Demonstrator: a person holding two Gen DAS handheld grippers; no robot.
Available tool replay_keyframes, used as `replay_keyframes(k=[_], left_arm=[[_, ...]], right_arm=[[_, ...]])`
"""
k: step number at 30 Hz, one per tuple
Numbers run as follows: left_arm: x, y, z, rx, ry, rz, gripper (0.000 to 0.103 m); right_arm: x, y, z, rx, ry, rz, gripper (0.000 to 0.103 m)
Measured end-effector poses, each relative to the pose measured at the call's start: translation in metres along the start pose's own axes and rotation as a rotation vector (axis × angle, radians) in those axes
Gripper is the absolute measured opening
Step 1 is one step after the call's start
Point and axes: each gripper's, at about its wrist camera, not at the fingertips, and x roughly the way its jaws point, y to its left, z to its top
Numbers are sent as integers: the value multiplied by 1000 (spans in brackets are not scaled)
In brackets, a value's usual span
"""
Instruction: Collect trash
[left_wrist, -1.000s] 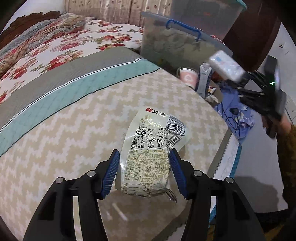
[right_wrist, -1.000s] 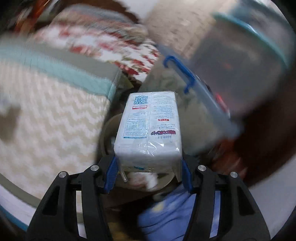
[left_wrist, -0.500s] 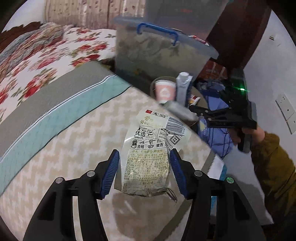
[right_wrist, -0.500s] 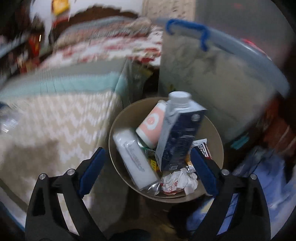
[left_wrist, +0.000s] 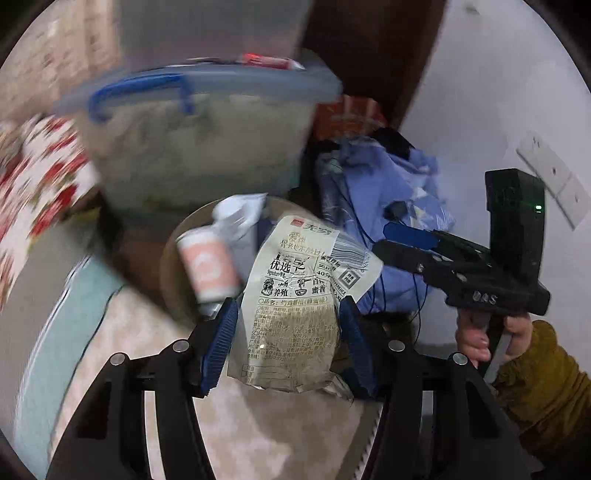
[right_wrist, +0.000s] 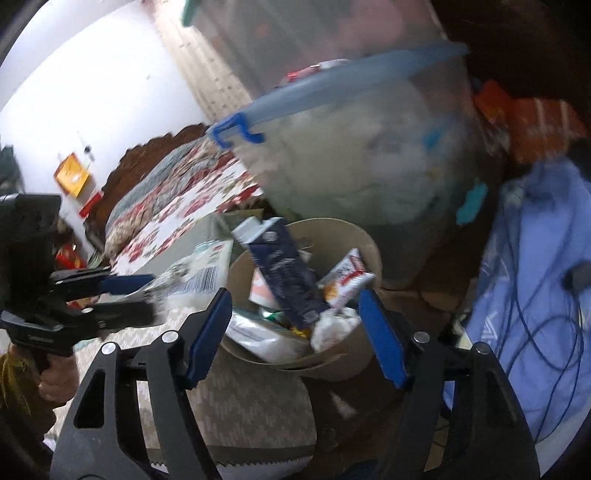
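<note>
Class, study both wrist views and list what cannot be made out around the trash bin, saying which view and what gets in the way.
- Bin bottom, right wrist view: hidden under the carton and wrappers.
- Bin rim, left wrist view: mostly covered by the snack packet in the left tool.
- Storage box contents, both views: motion blur and cloudy walls.
- Packet's small print, left wrist view: too small.
- Right tool, closing, empty.

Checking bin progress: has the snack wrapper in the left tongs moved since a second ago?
Yes. The snack wrapper moved off the bedspread toward the trash bin.
</note>
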Motion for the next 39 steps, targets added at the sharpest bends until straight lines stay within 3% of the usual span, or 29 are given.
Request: replay_keyframes(k=[6, 8, 10, 12, 14, 16, 18, 27, 31, 37, 39], left_arm=[[68, -9, 22, 118, 68, 29, 55], [94, -2, 20, 145, 103, 133, 57], [108, 8, 15, 136, 143, 201, 69], [112, 19, 10, 96, 170, 223, 71], [106, 25, 5, 80, 161, 209, 72], [92, 27, 2, 73, 138, 200, 85], [76, 29, 0, 62, 100, 194, 93], [-2, 46, -23, -127, -28, 144, 93], [-33, 49, -56, -193, -46, 175, 94], [-55, 54, -105, -295, 17, 253, 94], [-70, 52, -122, -315, 2, 286, 94]], right_arm=[[8, -34, -8, 151, -34, -39, 68], [21, -31, -11, 138, -28, -65, 69], [32, -21, -15, 100, -13, -81, 68], [44, -6, -16, 39, -3, -104, 68], [52, 6, -16, -5, -3, -114, 68], [54, 12, -12, -10, -10, -110, 68], [53, 16, -9, -1, -25, -97, 68], [26, 44, -15, 46, -50, -55, 69], [8, 62, -39, 126, -50, -30, 69], [-8, 84, -79, 215, -54, -37, 70], [-13, 92, -94, 257, -43, -27, 73]])
